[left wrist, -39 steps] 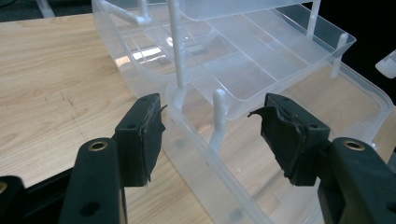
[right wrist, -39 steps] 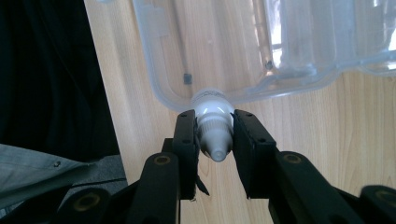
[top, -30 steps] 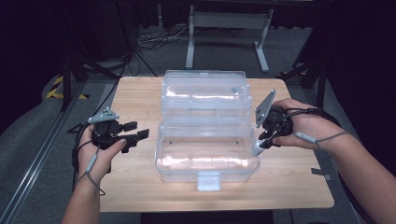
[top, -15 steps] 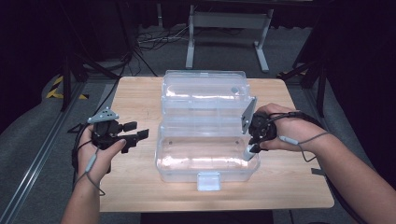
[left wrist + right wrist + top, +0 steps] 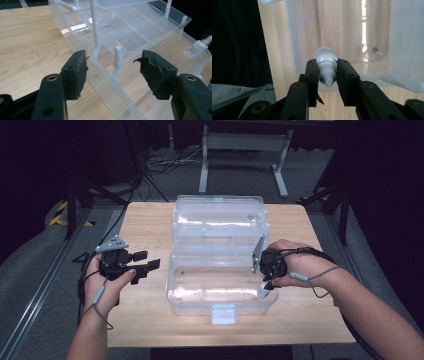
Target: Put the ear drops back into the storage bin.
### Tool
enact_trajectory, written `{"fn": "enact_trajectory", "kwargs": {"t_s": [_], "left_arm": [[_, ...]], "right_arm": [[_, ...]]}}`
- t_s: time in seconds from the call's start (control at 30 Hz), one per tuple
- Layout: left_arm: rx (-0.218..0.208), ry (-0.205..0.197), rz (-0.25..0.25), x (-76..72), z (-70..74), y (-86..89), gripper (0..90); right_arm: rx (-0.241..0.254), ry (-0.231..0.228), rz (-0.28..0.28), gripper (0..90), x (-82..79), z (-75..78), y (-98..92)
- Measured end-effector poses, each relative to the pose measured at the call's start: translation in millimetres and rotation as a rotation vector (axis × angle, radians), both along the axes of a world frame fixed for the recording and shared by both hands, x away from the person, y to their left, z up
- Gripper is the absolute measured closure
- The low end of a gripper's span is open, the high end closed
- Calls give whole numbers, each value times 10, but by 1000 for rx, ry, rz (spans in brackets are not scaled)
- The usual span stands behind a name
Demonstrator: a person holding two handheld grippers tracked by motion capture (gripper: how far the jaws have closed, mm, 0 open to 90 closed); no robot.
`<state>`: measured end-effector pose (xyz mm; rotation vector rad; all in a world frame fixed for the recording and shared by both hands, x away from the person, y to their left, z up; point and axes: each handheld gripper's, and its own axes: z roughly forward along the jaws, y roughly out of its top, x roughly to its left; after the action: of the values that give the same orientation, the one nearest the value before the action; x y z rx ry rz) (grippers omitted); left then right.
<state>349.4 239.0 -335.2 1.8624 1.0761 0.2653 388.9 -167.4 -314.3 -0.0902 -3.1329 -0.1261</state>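
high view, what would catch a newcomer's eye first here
The big clear plastic organiser box, lid and trays swung open, stands mid-way on the light wooden table. At its right end the right gripper holds a small white dropper bottle over the box's bottom. The left gripper hangs open beside its left wall.

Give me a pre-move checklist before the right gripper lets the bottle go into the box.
1. Grip on the bottle: right gripper clamps it by the neck, ok.
2. Bottle above the open lower tub of the clear box: ok.
3. Drop spot bare: ok.
4. Bottle touching the tub floor: cannot tell.
5. Left gripper out of the way: open, beside the box's left wall, holding nothing, ok.
6. Tray swung back off the tub: ok.
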Motion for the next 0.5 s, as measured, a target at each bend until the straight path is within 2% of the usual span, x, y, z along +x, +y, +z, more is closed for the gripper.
{"fn": "enact_trajectory", "kwargs": {"t_s": [0.5], "left_arm": [[4,10,-2,14,-29,-3,385]], "right_arm": [[-27,39,8,716,40,-321,98]]}}
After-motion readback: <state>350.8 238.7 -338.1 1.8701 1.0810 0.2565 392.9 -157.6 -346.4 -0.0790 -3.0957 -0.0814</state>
